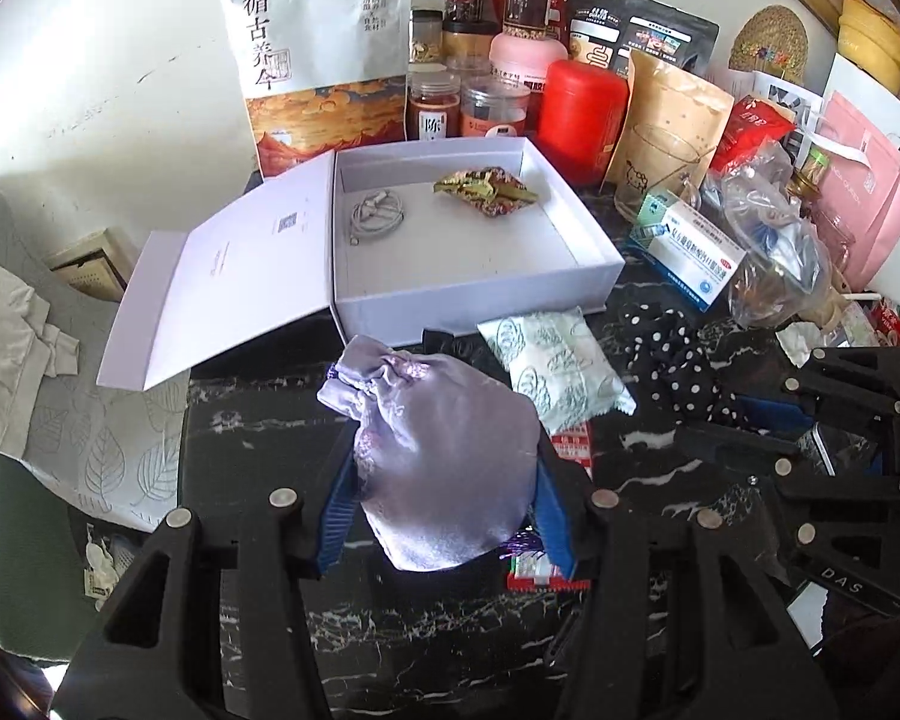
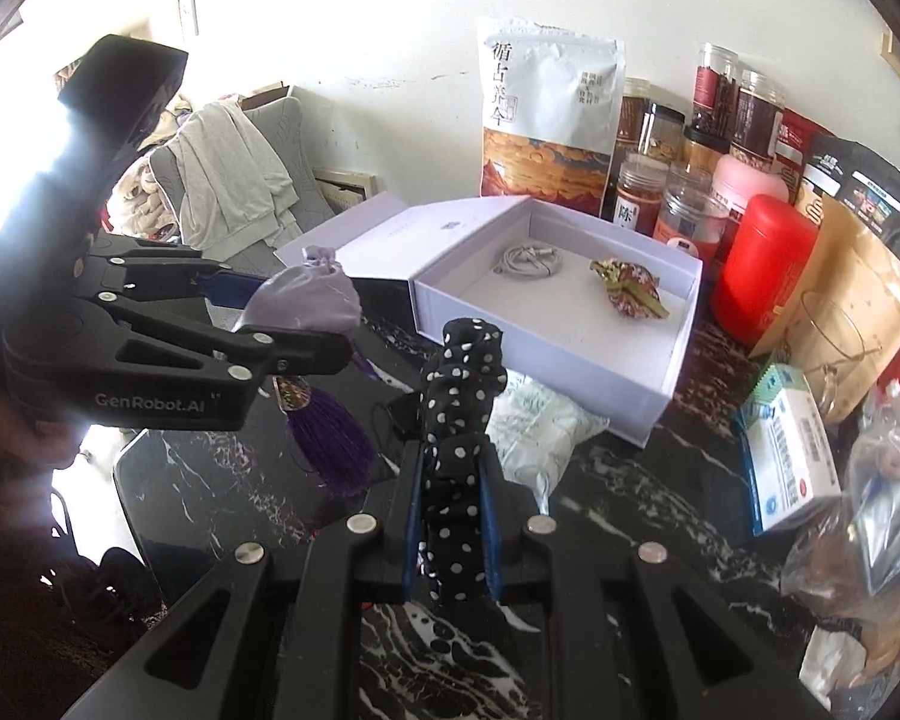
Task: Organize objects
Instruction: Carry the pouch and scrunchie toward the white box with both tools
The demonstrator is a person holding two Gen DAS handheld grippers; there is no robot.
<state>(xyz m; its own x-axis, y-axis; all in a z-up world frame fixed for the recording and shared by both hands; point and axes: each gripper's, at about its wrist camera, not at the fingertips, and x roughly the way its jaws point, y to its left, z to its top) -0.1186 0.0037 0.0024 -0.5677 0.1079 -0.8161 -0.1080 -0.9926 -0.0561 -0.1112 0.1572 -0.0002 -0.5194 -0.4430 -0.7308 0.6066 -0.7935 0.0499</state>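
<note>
My left gripper (image 1: 444,474) is shut on a lilac satin drawstring pouch (image 1: 438,456) and holds it above the black marble table; the right wrist view shows the pouch (image 2: 306,300) with a purple tassel (image 2: 330,438) hanging below. My right gripper (image 2: 450,516) is shut on a black polka-dot fabric piece (image 2: 459,420), held upright; in the left wrist view that fabric (image 1: 684,372) is at the right. An open white box (image 1: 600,252) (image 2: 666,390) lies ahead, holding a coiled white cable (image 1: 375,216) and a green-red patterned pouch (image 1: 486,189).
A pale patterned packet (image 1: 552,372) lies in front of the box. A medicine box (image 1: 690,252), a plastic bag (image 1: 774,252), a glass mug (image 1: 660,174), a red canister (image 1: 579,114), jars and standing food bags crowd the back and right. A chair with clothes (image 1: 24,330) is left.
</note>
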